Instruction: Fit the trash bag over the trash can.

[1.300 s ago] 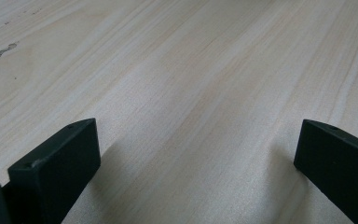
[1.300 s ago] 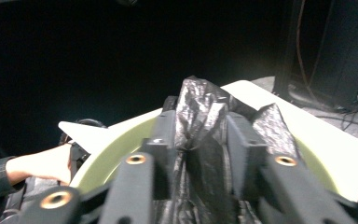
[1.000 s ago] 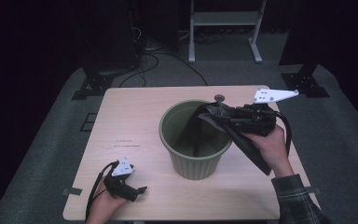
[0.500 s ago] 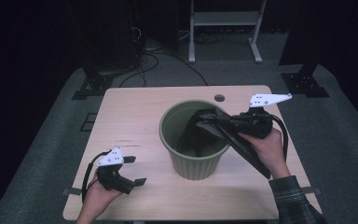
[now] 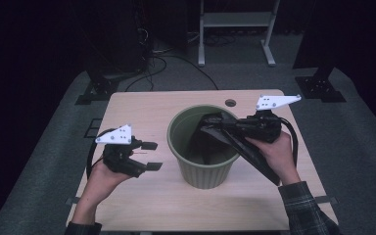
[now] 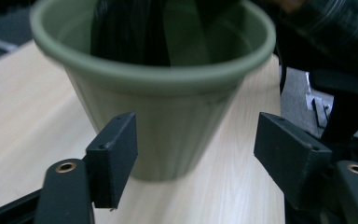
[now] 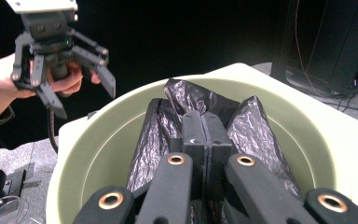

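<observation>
Two grippers work around a green plastic bin [image 5: 203, 166] that stands upright near the middle of the light wooden desk [image 5: 142, 105]. The right gripper [image 5: 210, 128] reaches over the bin's rim from the right, its jaws pressed together on a fold of black bin bag [image 7: 186, 100]; the crinkled plastic hangs down inside the bin, and part of it trails back over the rim under the person's right hand [image 5: 276, 154]. The left gripper [image 5: 149, 155] hangs above the desk to the left of the bin, apart from it, pointing at its ribbed side. Its jaws have just been closing but stand spread, with nothing between them.
</observation>
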`<state>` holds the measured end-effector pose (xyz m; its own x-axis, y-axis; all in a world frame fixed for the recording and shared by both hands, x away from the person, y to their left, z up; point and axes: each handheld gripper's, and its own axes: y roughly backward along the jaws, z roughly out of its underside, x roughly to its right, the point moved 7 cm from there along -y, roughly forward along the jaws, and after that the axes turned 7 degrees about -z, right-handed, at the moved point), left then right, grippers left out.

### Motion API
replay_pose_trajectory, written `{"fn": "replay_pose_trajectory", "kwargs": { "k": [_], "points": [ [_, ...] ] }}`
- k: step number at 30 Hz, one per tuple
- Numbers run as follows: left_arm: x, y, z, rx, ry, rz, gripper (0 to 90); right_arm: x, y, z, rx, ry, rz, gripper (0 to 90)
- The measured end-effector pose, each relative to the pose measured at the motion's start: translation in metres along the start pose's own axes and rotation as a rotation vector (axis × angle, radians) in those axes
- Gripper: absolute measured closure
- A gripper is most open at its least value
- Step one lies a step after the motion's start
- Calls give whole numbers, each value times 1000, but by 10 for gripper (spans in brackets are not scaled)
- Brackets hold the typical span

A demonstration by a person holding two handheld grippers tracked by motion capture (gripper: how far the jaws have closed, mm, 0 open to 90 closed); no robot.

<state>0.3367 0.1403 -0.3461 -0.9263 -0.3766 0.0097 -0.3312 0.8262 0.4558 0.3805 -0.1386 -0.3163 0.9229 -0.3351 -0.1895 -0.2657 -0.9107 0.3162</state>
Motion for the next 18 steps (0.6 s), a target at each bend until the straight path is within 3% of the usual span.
{"fn": "replay_pose_trajectory", "kwargs": {
  "k": [6,12,18],
  "points": [
    [-9,-8,-34,39,-48,27,439,0,0,-3,2,5,-9,898],
    [-17,-34,-68,39,-107,53,489,-3,-5,-4,0,5,-35,899],
    [-21,-62,-84,31,-132,81,527,-5,-9,-4,-4,10,-58,899]
  ]
}}
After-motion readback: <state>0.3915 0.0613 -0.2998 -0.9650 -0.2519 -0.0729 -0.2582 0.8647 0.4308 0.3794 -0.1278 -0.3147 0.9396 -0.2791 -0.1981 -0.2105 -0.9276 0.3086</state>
